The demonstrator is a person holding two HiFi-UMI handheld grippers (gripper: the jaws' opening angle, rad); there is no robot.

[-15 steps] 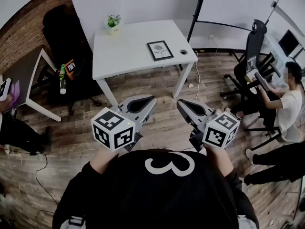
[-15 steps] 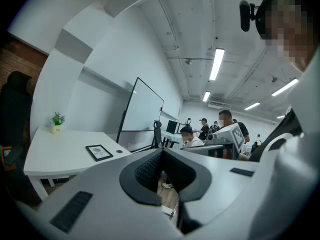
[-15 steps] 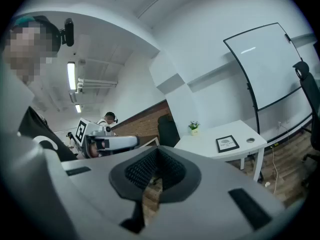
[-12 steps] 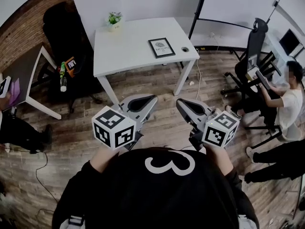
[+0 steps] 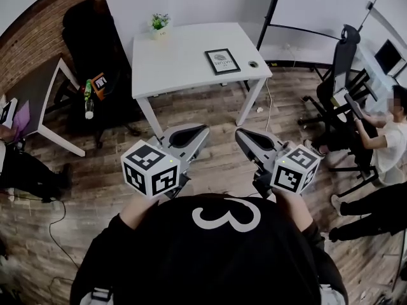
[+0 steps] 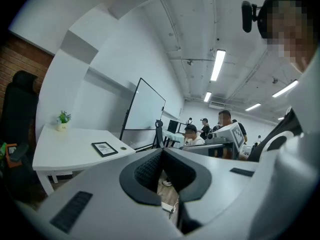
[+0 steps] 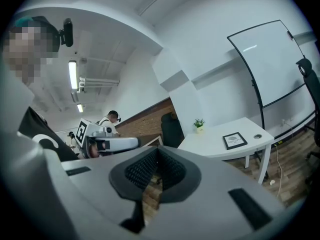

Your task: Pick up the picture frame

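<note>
The picture frame (image 5: 222,61), black-edged with a white print, lies flat near the right end of a white table (image 5: 178,62). It shows small in the left gripper view (image 6: 105,148) and in the right gripper view (image 7: 234,140). My left gripper (image 5: 204,130) and right gripper (image 5: 239,134) are held side by side over the wooden floor, well short of the table. Both point roughly level toward it. Each has its jaws pressed together with nothing between them, as seen on the left gripper (image 6: 161,150) and the right gripper (image 7: 156,149).
A small potted plant (image 5: 159,24) stands at the table's far left corner, and a small round object (image 5: 254,63) lies right of the frame. A whiteboard (image 5: 324,8) stands behind. Office chairs (image 5: 337,75) and seated people (image 5: 397,132) are at the right; a second desk (image 5: 38,100) is at the left.
The table and frame sit slightly further right and higher in the head view. Both grippers keep the same place before me and stay shut.
</note>
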